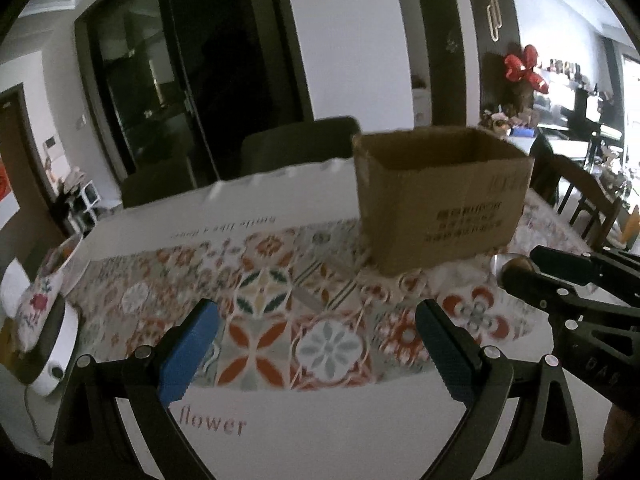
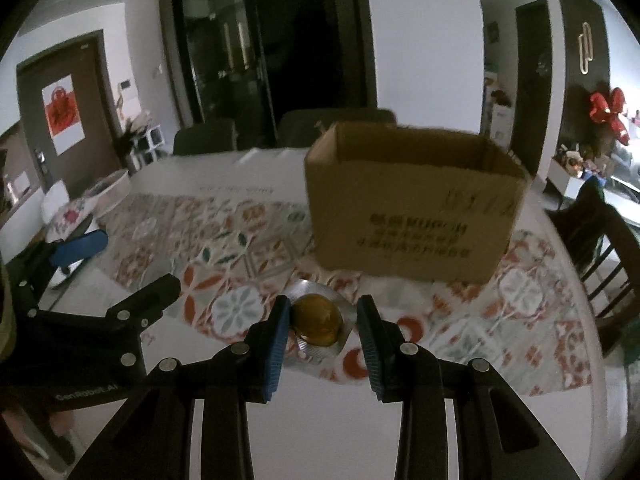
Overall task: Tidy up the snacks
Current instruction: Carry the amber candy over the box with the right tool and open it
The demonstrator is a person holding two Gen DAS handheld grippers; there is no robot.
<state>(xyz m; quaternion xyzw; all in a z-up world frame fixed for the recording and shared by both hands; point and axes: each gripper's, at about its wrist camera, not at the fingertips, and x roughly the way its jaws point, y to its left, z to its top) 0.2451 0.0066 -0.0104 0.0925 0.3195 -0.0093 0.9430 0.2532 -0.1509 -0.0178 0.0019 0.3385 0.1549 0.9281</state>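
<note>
An open cardboard box [image 1: 440, 196] stands on the patterned tablecloth [image 1: 280, 300]; it also shows in the right wrist view [image 2: 412, 204]. A snack in a silver blister pack with a brown dome [image 2: 318, 320] lies on the cloth in front of the box. My right gripper [image 2: 323, 318] straddles it with jaws open; the left pad touches the dome, the right pad is apart. The pack also shows at the right gripper's tips in the left wrist view [image 1: 514, 266]. My left gripper [image 1: 316, 330] is open and empty above the cloth, left of the box.
A white appliance with a floral cloth [image 1: 40, 320] sits at the table's left edge. Dark chairs [image 1: 296, 148] stand behind the table, and a wooden chair [image 2: 604, 256] stands at the right. The left gripper's blue pad [image 2: 80, 250] shows in the right wrist view.
</note>
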